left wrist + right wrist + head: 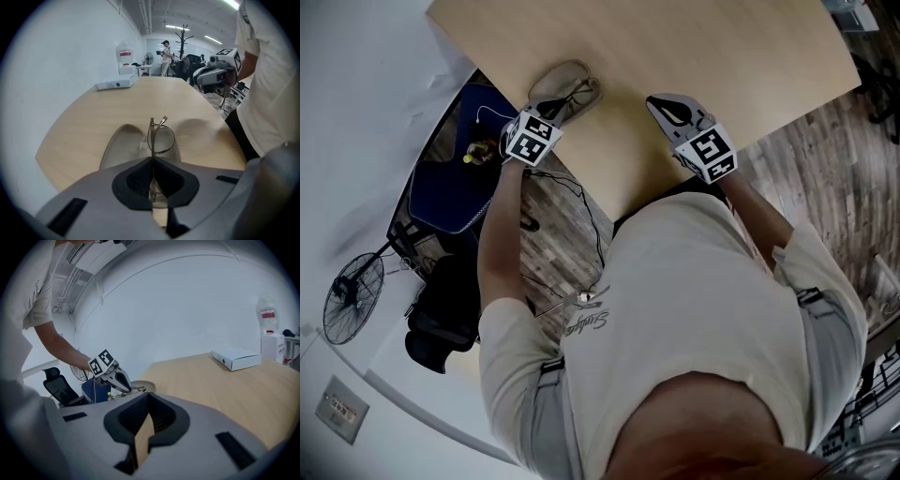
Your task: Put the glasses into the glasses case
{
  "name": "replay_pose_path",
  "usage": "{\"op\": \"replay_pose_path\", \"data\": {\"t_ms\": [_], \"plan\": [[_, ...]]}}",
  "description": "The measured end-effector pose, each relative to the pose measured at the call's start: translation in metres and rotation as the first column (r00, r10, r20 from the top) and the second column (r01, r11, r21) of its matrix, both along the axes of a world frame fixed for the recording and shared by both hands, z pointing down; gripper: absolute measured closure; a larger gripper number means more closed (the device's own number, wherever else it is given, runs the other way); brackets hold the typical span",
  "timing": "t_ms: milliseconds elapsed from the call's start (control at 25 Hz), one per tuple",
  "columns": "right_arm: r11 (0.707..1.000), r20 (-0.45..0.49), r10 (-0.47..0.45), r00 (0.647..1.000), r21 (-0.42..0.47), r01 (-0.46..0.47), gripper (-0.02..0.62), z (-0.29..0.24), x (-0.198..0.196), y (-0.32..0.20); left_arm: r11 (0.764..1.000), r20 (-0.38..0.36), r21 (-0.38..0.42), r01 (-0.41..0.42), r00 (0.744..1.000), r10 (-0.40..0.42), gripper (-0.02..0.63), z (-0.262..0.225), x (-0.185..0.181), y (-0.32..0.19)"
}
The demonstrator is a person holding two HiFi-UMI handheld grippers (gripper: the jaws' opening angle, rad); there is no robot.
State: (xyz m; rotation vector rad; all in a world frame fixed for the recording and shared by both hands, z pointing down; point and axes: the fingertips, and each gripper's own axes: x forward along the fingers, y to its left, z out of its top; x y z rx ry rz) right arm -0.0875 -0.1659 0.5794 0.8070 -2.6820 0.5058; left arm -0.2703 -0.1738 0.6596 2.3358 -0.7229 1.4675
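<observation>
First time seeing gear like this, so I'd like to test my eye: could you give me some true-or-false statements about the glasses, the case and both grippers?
1. The left gripper's jaws are shut on the glasses. True.
2. The glasses lie loose inside the case. False: the jaws hold them over it.
3. The case is closed. False: it lies open.
4. The right gripper holds the case. False: it is empty, off to the side.
5. A white box lies on the table. True.
</observation>
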Motion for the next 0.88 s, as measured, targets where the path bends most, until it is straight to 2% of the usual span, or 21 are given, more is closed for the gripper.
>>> {"op": "replay_pose_path", "data": {"t_ms": [360, 680, 880], "plan": [[1.000, 0.009, -0.001, 1.000, -0.021, 0.001, 0.600, 0.011, 0.003, -0.009, 0.995, 0.058, -0.081, -0.058, 0.996, 0.063, 0.588, 0.016, 0.006, -0.002], [0.999, 0.018, -0.012, 1.000, -0.039, 0.012, 0.600, 0.021, 0.002, -0.013, 0.984, 0.134, -0.172, -0.053, 0.988, 0.076, 0.588, 0.032, 0.003, -0.003], [0.999, 0.026, -0.018, 1.000, -0.043, 0.019, 0.600, 0.022, 0.006, -0.010, 0.980, 0.177, -0.184, -0.073, 0.978, 0.106, 0.586, 0.036, 0.007, 0.002]]}}
